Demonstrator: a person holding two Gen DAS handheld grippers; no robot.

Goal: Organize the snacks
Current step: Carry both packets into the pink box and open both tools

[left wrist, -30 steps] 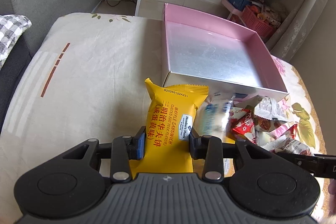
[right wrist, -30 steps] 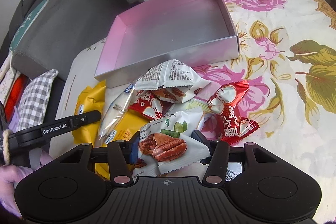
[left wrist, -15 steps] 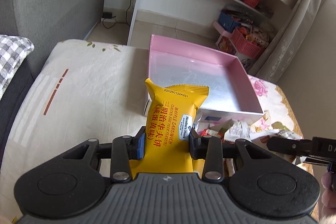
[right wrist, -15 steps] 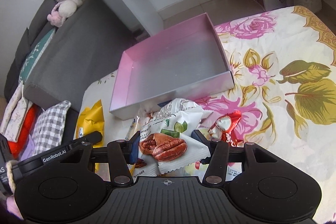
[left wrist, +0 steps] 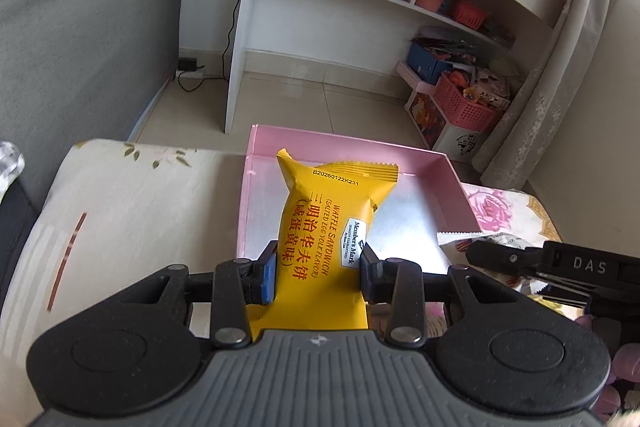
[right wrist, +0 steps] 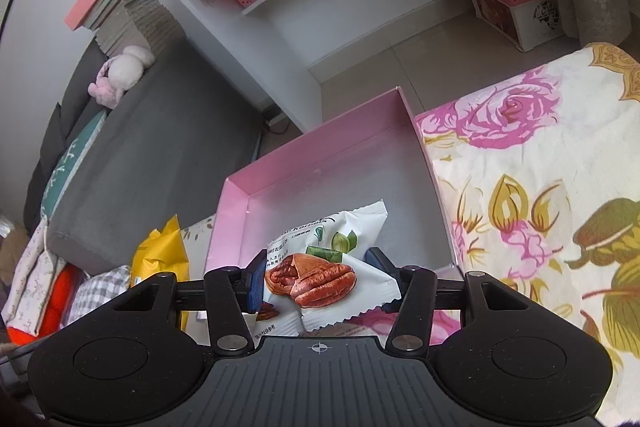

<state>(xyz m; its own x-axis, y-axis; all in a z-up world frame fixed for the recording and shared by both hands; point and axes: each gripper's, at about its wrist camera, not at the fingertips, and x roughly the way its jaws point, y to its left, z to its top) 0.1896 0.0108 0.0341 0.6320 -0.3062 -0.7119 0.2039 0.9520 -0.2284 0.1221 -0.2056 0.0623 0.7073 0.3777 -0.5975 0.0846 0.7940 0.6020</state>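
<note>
Both grippers loaded, both poised at the near edge of the pink box (left wrist: 436, 183); the relation that matters is packet versus box floor.

Left gripper (left wrist: 318, 273) — pads clamped on the yellow waffle packet (left wrist: 326, 223) across its narrow width; packet's long axis runs straight out along the fingers, free end with the crimped seal projecting over the box's left-near corner; grip sits at about mid-length, tail end tucked back under the gripper body.

Right gripper (right wrist: 320, 281) — jaws set wider, closed on the white pecan packet (right wrist: 332, 267); packet sits skewed, one corner pointing up-right over the box interior; a second small wrapper seems to hang beneath it, can't tell whether it's also pinched.

Box sits on the floral-cloth table (right wrist: 520, 187), near its far edge, open top, silver floor bare in both views; both packets hang above it, neither touching the floor as far as I can judge.

Right gripper's finger shows in the left view at the right, over the box's near-right corner (left wrist: 520, 259); so the two are side by side, left over the left half, right over the right half.

Judgement: next is lower and release; yellow's long axis lies parallel to the box's left wall, so it should lay down along that wall without a turn; pecan packet may need a small roll to land flat.
</note>
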